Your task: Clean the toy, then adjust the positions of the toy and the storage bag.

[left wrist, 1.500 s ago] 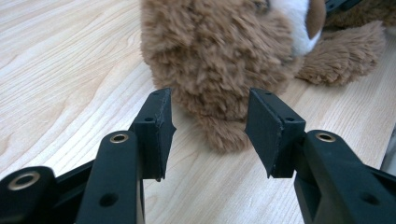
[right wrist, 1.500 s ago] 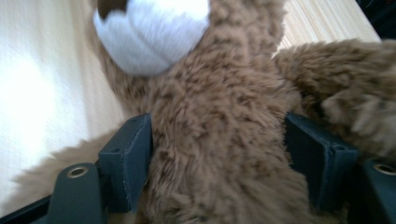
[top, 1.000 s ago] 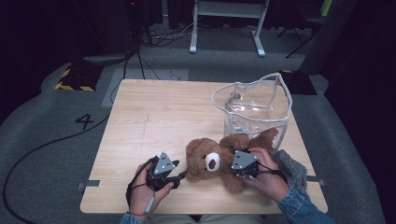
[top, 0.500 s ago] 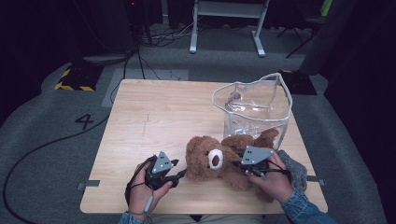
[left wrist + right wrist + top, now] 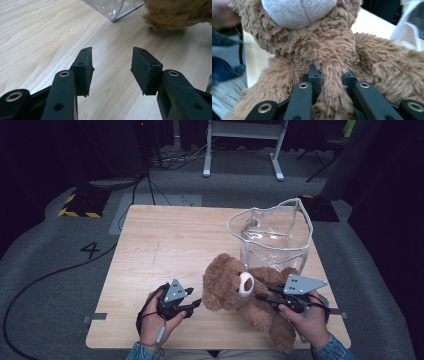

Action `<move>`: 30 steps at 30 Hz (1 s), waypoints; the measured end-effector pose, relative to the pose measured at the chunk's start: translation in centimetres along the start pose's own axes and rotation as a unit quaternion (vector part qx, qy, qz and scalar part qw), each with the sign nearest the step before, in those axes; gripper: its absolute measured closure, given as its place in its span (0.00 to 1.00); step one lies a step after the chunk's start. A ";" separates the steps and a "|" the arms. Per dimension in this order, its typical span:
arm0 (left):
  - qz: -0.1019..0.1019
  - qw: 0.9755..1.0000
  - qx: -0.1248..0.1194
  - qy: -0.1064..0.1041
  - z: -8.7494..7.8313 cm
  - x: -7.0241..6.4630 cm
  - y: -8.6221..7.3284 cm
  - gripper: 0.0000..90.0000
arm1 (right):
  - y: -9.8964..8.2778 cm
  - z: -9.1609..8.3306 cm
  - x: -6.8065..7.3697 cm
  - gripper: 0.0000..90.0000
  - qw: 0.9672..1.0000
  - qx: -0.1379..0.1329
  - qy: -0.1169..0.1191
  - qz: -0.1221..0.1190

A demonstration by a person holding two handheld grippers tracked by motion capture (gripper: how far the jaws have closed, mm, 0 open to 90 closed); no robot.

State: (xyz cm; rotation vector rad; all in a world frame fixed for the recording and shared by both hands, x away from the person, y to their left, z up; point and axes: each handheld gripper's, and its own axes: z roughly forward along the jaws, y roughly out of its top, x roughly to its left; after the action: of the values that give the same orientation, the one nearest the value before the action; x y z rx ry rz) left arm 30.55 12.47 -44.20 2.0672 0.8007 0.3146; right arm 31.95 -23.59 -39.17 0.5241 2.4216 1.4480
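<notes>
Pinching a fold of belly fur, the right tool [image 5: 263, 297], jaws just closed, holds the teddy bear [image 5: 240, 290] half-raised at the worktop's [image 5: 165, 245] near edge beside the clear bag [image 5: 272, 232]; left tool [image 5: 192, 306] spread, empty; risk: plush slipping free, bear snagging the bag's rim.

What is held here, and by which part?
The right gripper pinches the teddy bear by the plush of its belly; the left gripper is open and holds nothing.
</notes>
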 end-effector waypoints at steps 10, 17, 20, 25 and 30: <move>0.012 1.000 0.004 -0.014 1.1 -0.3 0.8 0.57 | -0.4 -5.7 -0.4 0.84 0.998 -0.037 -0.019 0.050; 0.012 1.000 0.005 -0.020 2.2 -0.4 1.4 0.52 | -2.3 -8.8 -1.1 0.84 0.993 -0.036 -0.073 0.089; 0.018 1.000 0.007 -0.023 2.4 -0.4 1.5 0.52 | -3.3 -9.9 -1.3 0.83 0.989 -0.039 -0.091 0.108; 0.025 0.999 0.008 -0.030 3.0 -0.7 1.9 0.52 | -5.3 -12.1 -1.4 0.83 0.982 -0.056 -0.111 0.145; 0.028 0.999 0.014 -0.032 3.5 -1.0 2.1 0.50 | -8.8 -12.7 -2.2 0.81 0.972 -0.055 -0.132 0.185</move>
State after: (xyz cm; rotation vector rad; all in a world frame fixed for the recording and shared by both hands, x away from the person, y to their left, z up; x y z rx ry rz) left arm 32.35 8.72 -44.50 2.1180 0.7141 0.2663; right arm 27.29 -38.39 -40.91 1.1120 2.0969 1.5234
